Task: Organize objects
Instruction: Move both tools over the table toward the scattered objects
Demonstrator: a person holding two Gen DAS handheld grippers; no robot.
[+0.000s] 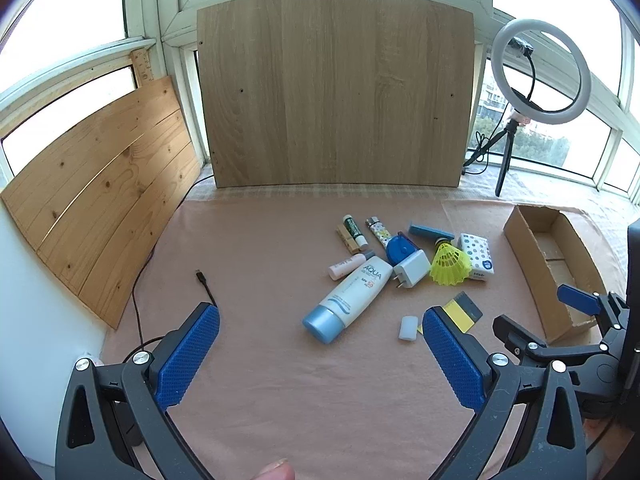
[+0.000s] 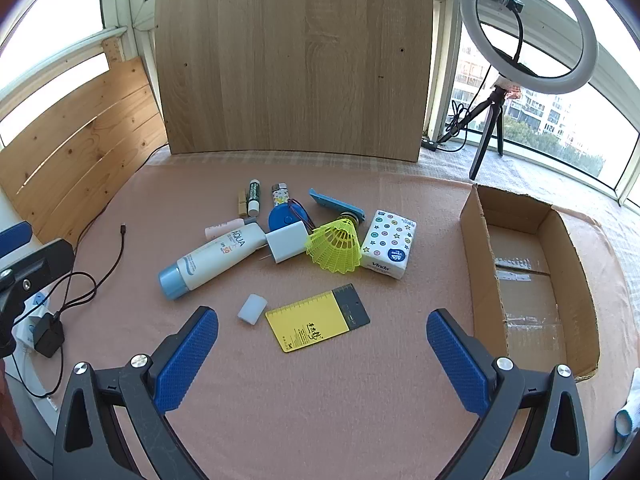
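On the pink cloth-covered table (image 2: 320,400) a cluster of small things lies near the middle. Largest is a white sunscreen tube with a pale blue cap (image 2: 212,258) (image 1: 348,300), printed "AQUA" and "SPF 50"; it lies on its side, cap toward the cameras. Its far end touches a white plug-in charger block (image 2: 286,246) (image 1: 412,269), which sits just beside a neon-yellow plastic shuttlecock (image 2: 336,246) (image 1: 450,264). Touching the shuttlecock on the right is a white tissue packet with coloured dots and stars (image 2: 388,244) (image 1: 476,256), labelled "Vinda". Nearer the cameras lies a flat yellow card with a dark grey end (image 2: 318,316), edged with ruler markings and some small print too fine to read; a small white translucent cap (image 2: 252,309) (image 1: 408,327) lies just beside it on the left. Farther back are a green-labelled lip balm stick (image 2: 253,197), a patterned lighter (image 2: 280,196) and a small pink tube (image 2: 222,229); their lettering is illegible. An open brown cardboard box (image 2: 476,264) (image 1: 520,240) stands at the right of the cloth.

Both grippers hover low over the near part of the table, pointed forward at the cluster. The left gripper (image 1: 320,344) has its blue textured pads (image 1: 188,360) spread wide, with nothing between them. The right gripper (image 2: 322,350) is likewise wide apart and carries nothing, the yellow card lying ahead between its fingertips (image 2: 460,360).
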